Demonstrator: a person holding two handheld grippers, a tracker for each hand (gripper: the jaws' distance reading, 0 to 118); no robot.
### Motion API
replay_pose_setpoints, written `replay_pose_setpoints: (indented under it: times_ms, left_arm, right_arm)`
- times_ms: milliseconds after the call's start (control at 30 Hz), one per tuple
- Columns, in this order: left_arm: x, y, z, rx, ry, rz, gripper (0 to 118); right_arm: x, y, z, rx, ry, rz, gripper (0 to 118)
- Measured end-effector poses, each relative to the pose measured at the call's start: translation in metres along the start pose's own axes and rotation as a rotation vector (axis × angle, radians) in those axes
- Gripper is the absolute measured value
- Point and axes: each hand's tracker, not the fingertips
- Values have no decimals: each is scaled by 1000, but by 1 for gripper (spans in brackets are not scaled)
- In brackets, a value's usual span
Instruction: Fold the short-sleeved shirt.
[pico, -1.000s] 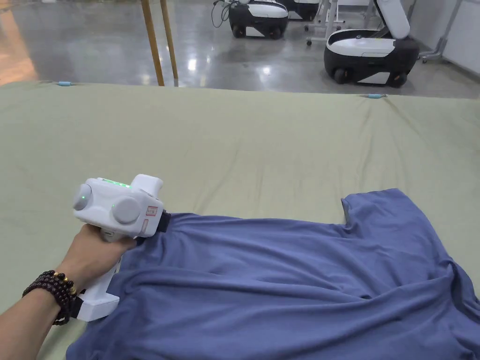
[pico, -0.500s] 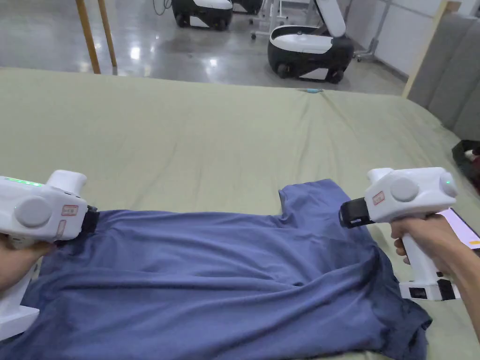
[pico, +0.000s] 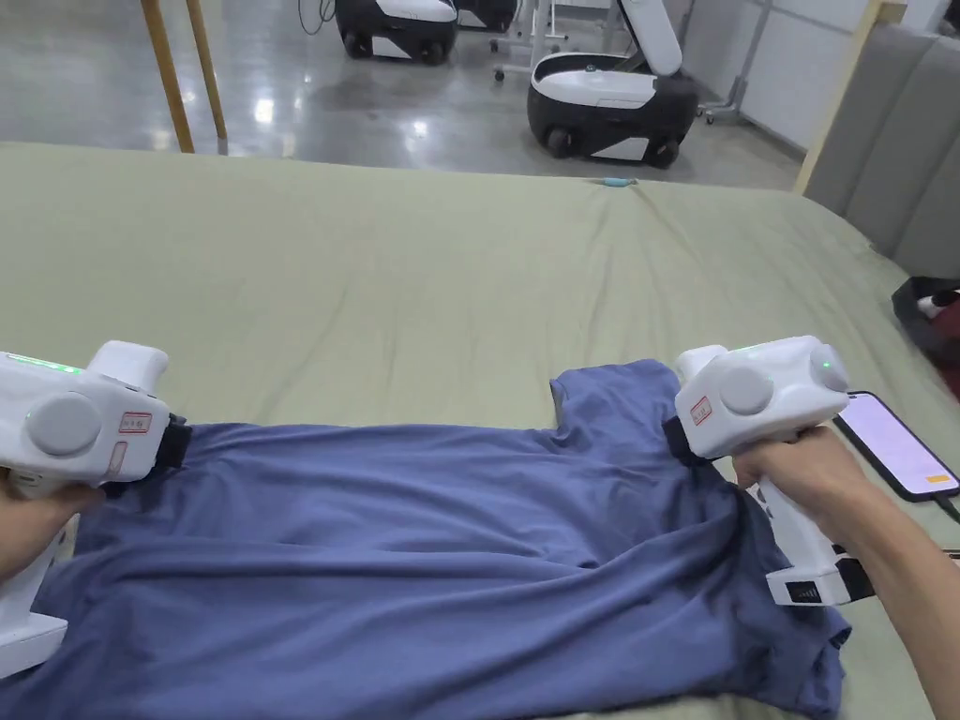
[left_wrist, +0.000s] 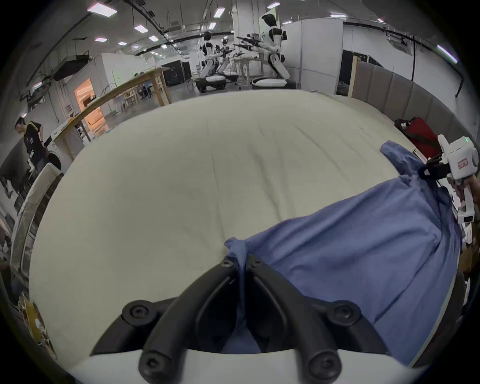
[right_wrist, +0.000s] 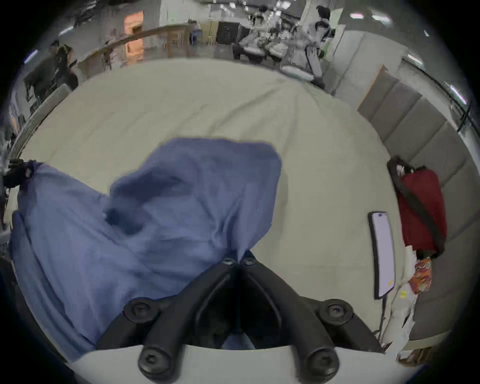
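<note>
Blue shirt (pico: 450, 562) spread across lower frame on green bed (pico: 422, 272); left tool (left_wrist: 241, 263) and right tool (right_wrist: 237, 261) each apparently clamped on its fabric.

The head view looks down and forward from the near edge of the bed (pico: 422, 272), across its sheet to the far edge and the floor beyond. The left gripper view rides low at the bed's near left, close behind its own jaws, facing the far edge. The right gripper view does likewise from the near right, and all three share the blue shirt (pico: 450, 562) (left_wrist: 350, 246) (right_wrist: 161, 207).
</note>
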Motion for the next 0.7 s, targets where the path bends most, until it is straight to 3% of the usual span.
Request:
replay_pose_setpoints:
  times_ms: [233,367,467,600,700]
  left_arm:
    - [-9,-18,89,158,-53,-21,1]
    - [-9,-60,145,298,-52,-43,1]
    - [-13,-104,175,333,-82,10,1]
    - [-9,-157,200,354,-141,50,0]
    - [-5,-182,196,291,-172,84,0]
  right_arm:
    - [17,-35,129,312,71,-1,0]
    - [21,-87,196,443,141,0,1]
    - [16,-140,224,518,136,51,2]
    - [11,-196,231,520,146,80,2]
    - [9,-222,212,422,178,65,2]
